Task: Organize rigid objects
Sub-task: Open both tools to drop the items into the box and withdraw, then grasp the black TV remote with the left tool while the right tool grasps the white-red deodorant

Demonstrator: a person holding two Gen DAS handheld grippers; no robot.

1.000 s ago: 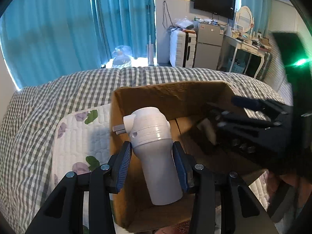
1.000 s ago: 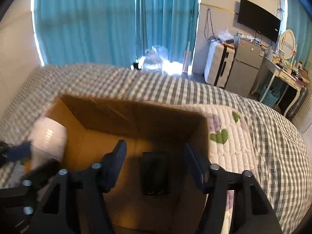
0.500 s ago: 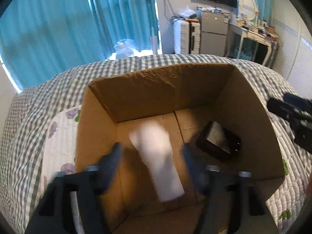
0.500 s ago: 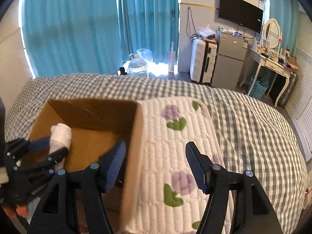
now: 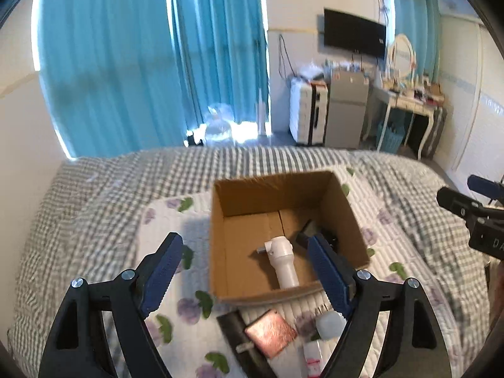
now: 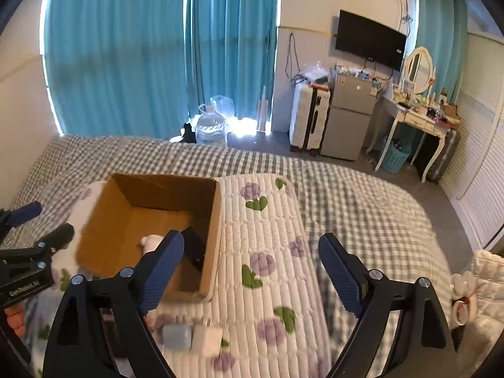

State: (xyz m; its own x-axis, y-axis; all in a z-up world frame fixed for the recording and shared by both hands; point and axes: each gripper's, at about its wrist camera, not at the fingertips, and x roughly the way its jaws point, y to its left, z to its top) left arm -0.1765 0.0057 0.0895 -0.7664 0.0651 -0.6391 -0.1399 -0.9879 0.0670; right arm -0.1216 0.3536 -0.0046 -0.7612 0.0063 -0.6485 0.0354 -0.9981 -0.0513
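An open cardboard box point(image 5: 346, 208) stands on the bed's floral quilt; it also shows in the right wrist view point(image 6: 107, 223). Inside lie a white cylindrical device point(image 5: 283, 263) and a black object point(image 5: 310, 231). My left gripper point(image 5: 249, 275) is open and empty, raised above the box's near side. My right gripper point(image 6: 252, 271) is open and empty over the quilt, right of the box. Loose items lie in front of the box: a copper-pink square point(image 5: 271, 334), a white plug point(image 5: 329, 323), a grey case point(image 6: 176, 335) and a white block point(image 6: 206, 338).
The quilt point(image 6: 267, 220) lies over a grey checked bedspread point(image 5: 94, 195). A black flat item point(image 5: 230, 324) lies under the copper square. Tape rolls point(image 6: 461, 310) sit at the bed's right edge. Curtains, a suitcase, a fridge and a dressing table stand beyond.
My left gripper let go of the white device, which now lies in the box, and pulled back and up. My right gripper moved out of the box to the right.
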